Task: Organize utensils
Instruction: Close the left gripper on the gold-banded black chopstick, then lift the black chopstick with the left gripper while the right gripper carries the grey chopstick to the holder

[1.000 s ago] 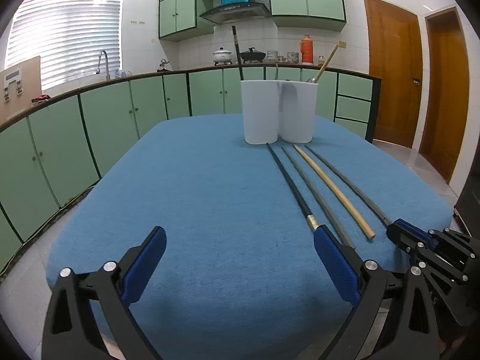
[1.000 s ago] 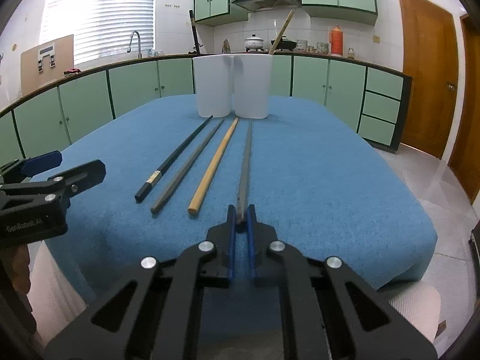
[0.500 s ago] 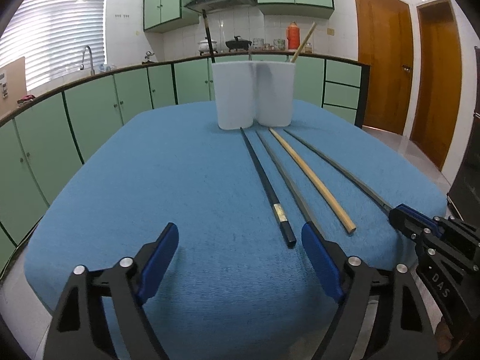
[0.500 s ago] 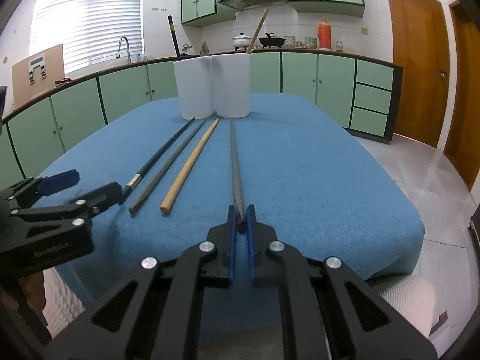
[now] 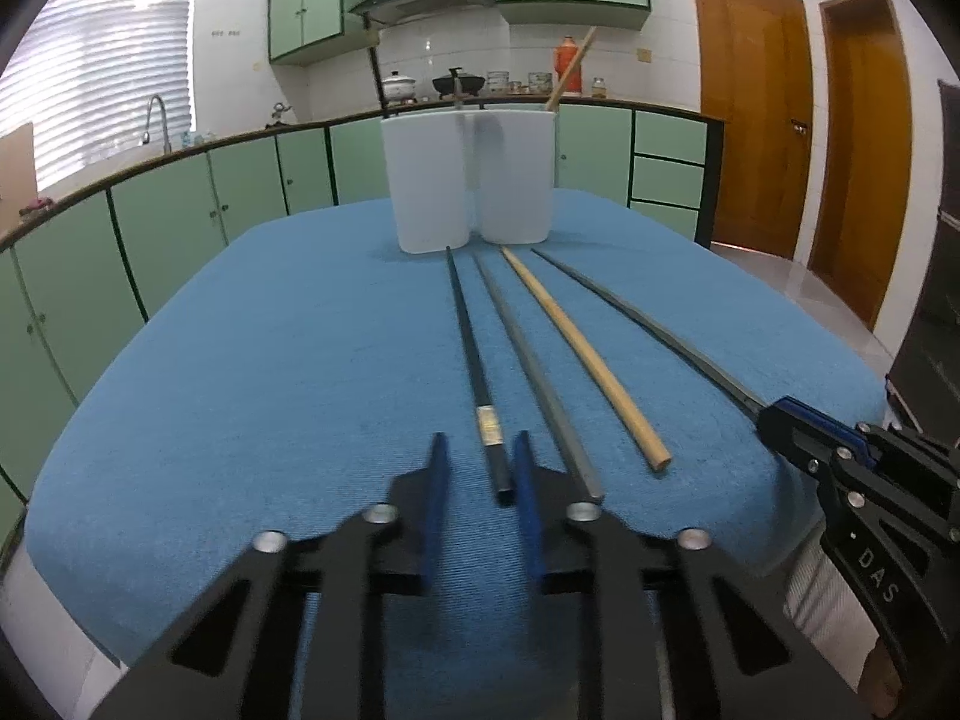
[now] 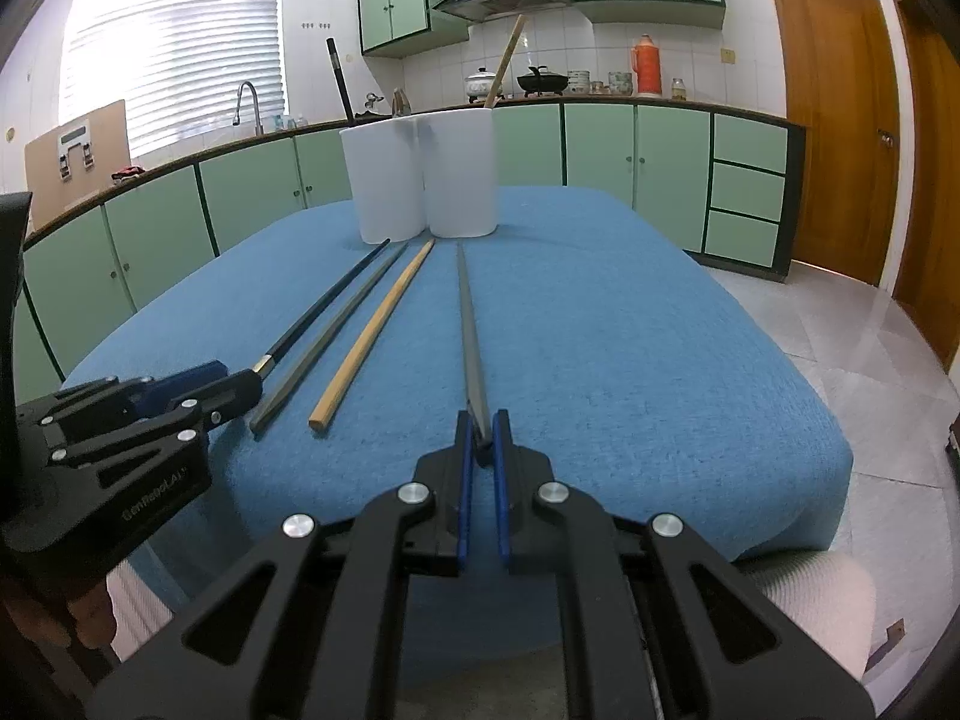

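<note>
Black chopstick (image 5: 480, 396) between left tool (image 5: 477, 474), gap remains; right tool (image 6: 482, 441) clamps grey chopstick (image 6: 471, 336), end hidden

Daylight pours through the blinds of the window (image 6: 174, 42), which blow out to near white. Beyond the white holder (image 5: 468, 180), wall tiles glare softly. Fisheye bending curves the counter line; corners go black. The left gripper (image 5: 477, 468) is motion-blurred.

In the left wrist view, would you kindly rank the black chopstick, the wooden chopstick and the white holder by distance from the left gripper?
1. black chopstick, its end between the left gripper fingers.
2. wooden chopstick, further right.
3. white holder, at the table's far end.
</note>
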